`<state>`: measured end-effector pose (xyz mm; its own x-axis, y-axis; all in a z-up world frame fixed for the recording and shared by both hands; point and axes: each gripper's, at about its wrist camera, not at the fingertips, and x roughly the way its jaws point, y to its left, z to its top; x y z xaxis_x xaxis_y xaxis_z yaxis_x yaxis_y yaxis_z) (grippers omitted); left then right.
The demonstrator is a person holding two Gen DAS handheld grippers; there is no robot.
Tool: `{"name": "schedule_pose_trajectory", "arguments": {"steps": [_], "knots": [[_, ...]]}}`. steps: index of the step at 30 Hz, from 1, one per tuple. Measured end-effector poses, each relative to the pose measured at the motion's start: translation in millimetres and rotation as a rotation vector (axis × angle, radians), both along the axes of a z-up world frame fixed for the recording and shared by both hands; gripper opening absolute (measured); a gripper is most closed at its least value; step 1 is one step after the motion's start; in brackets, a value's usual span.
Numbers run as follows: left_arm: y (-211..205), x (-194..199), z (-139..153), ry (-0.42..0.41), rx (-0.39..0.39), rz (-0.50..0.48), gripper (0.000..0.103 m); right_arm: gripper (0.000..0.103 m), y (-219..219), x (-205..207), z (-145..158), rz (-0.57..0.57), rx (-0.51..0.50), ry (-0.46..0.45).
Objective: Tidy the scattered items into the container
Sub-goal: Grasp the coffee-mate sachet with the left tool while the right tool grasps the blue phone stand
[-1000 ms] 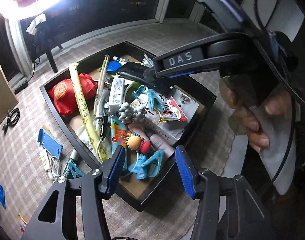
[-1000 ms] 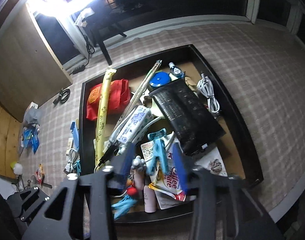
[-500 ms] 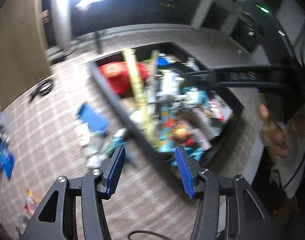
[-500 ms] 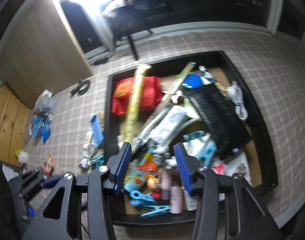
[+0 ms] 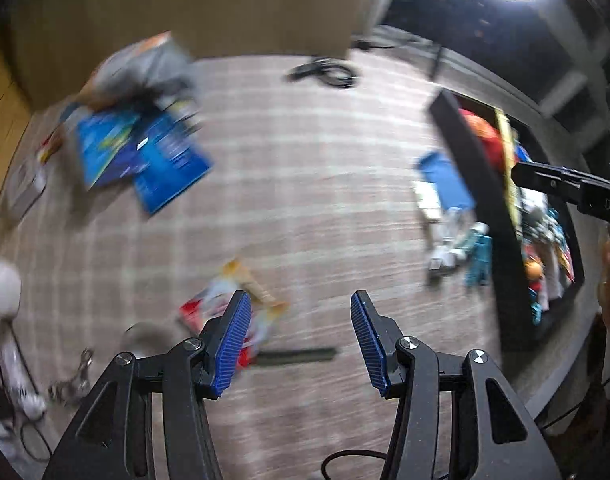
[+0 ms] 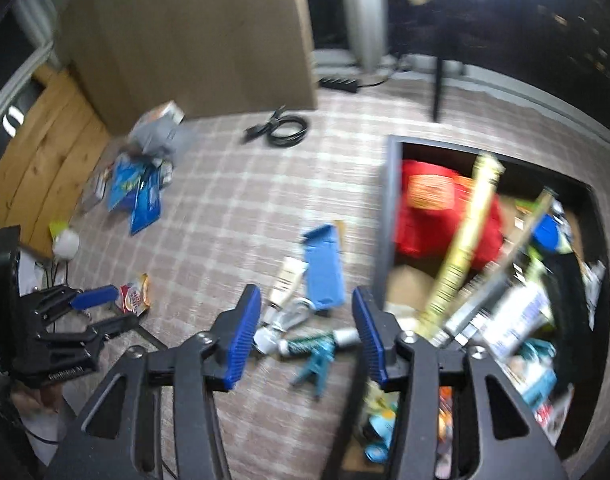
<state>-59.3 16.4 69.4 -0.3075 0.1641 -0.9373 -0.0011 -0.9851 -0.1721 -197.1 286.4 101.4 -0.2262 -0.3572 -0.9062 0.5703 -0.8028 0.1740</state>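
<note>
Both views are blurred. The black tray (image 5: 477,184) (image 6: 385,216), crowded with items, lies at the right in both views. My left gripper (image 5: 299,340) is open and empty above the checked cloth, close to a small red and orange snack packet (image 5: 229,304). My right gripper (image 6: 307,334) is open and empty over loose items left of the tray: a blue holder (image 6: 323,268), a white tube (image 6: 285,276), a teal clip (image 6: 317,364). The left gripper also shows in the right wrist view (image 6: 93,312), beside the packet (image 6: 135,298).
Blue packets (image 5: 145,156) (image 6: 137,192) and a grey bag (image 6: 157,128) lie at the far left. A black cable (image 6: 283,130) lies near a brown cabinet (image 6: 185,40). A white ball (image 5: 1,288) and cords sit at the left edge.
Both grippers have swung left, away from over the tray. The left now looks at the cloth and the snack packet; the right now looks at the loose items beside the tray.
</note>
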Motion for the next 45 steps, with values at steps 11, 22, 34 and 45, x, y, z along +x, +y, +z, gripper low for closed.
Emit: {"name": "schedule_pose_trajectory", "arguments": {"steps": [11, 22, 34, 45], "knots": [[-34, 11, -28, -0.084, 0.049, 0.105, 0.05, 0.053, -49, -28, -48, 0.067, 0.175, -0.061], [-27, 1, -42, -0.134, 0.042, 0.117, 0.056, 0.053, -48, -35, -69, 0.049, 0.199, -0.127], [1, -16, -55, -0.132, -0.057, 0.12, 0.067, 0.053, -41, -39, -77, 0.019, 0.206, -0.209], [7, -49, -54, -0.103, -0.109, 0.124, 0.045, 0.027, -44, -36, -83, -0.013, 0.184, -0.26]]}}
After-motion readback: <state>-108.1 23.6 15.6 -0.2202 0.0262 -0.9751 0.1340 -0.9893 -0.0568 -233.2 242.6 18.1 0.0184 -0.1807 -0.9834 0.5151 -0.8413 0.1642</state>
